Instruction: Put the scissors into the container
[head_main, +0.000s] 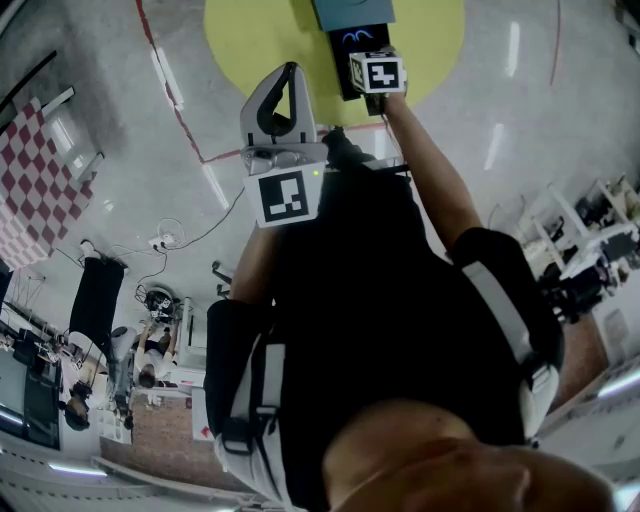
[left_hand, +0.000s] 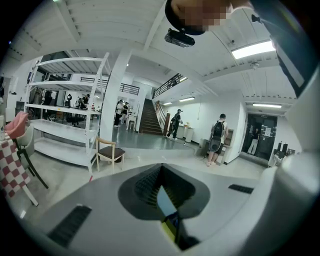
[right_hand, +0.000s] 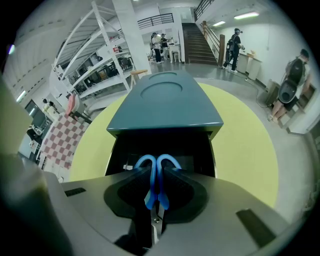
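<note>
Blue-handled scissors (right_hand: 157, 184) are clamped in my right gripper (right_hand: 157, 172), handles pointing forward and the blades back between the jaws. The handles hang at the dark open front (right_hand: 160, 145) of a teal container (right_hand: 165, 105), which stands on a round yellow table (right_hand: 242, 142). In the head view the right gripper (head_main: 368, 52) reaches to the container (head_main: 350, 12), and the blue scissors handles (head_main: 362, 37) show at its opening. My left gripper (head_main: 290, 72) is held up nearer the body, its jaws closed together on nothing. The left gripper (left_hand: 162, 172) looks out over the hall.
A checked tablecloth table (head_main: 35, 190) stands off to the left. White shelving (left_hand: 65, 115), a wooden chair (left_hand: 110, 152), a staircase (left_hand: 150, 117) and several people are out in the hall. Cables lie on the grey floor (head_main: 180, 235).
</note>
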